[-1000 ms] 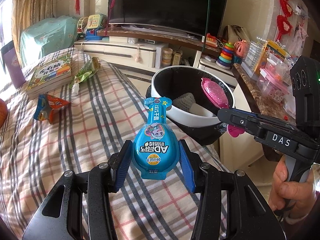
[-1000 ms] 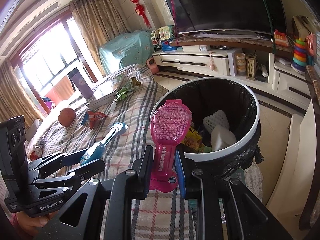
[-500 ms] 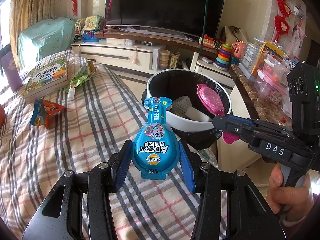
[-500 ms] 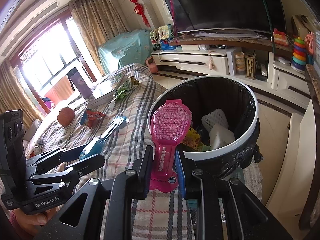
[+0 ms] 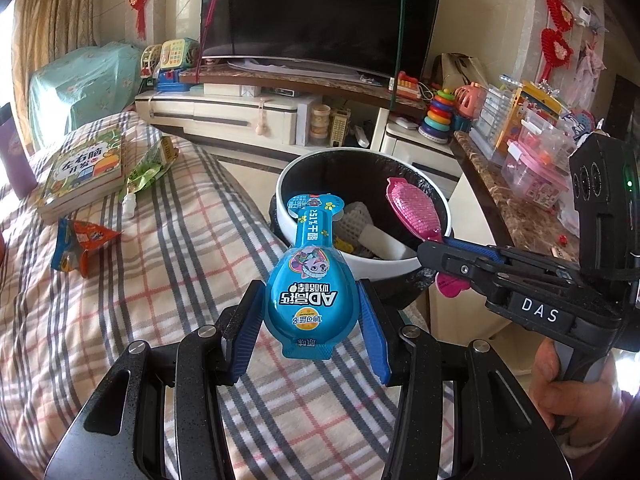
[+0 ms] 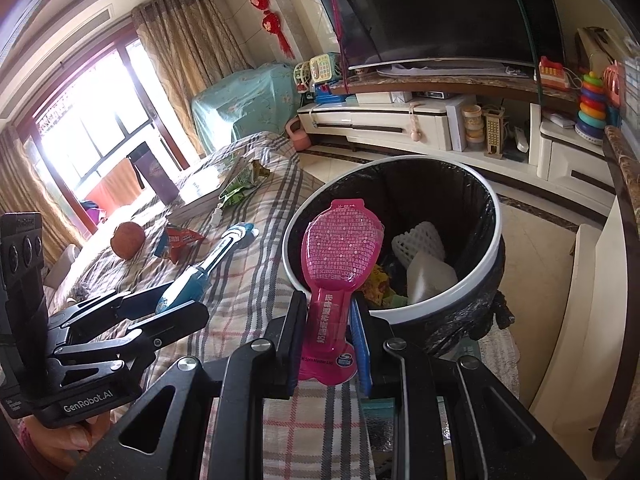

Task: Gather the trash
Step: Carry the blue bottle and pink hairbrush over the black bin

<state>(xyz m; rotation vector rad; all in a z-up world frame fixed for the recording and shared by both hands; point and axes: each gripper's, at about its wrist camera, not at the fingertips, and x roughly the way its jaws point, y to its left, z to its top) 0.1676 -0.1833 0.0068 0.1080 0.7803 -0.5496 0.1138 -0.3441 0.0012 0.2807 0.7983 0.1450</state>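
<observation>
Trash here is two spoon-shaped snack packs, one per gripper, held near a white-rimmed bin (image 5: 400, 270) with a black liner that stands just off the bed's right-hand edge. The blue pack (image 5: 311, 292) sits with its rounded bowl between the fingers of the left gripper (image 5: 310, 312), which are clenched on its sides; its narrow neck points forward, and its tip overlaps the bin's near rim in the left wrist view, while the bowl hangs over the plaid bedcover (image 5: 160, 280). The pink pack (image 6: 336, 276) is grasped the other way round: the fingers of the right gripper (image 6: 326, 340) pinch its narrow handle, and the wide bowl reaches over the bin's near rim. In the right wrist view the blue pack (image 6: 206, 264) shows only edge-on, so its print cannot be read there, and the left gripper (image 6: 176, 304) hides its bowl. The bin's floor is mostly covered by white foam netting (image 6: 418, 242), a pale block and some coloured scraps too small to make out. The hands behind both grippers are cut off by the frame edges. On the bed lie an orange wrapper (image 5: 80, 250), a green wrapper (image 5: 150, 166) and a book (image 5: 82, 174), all well apart from the fingers.
</observation>
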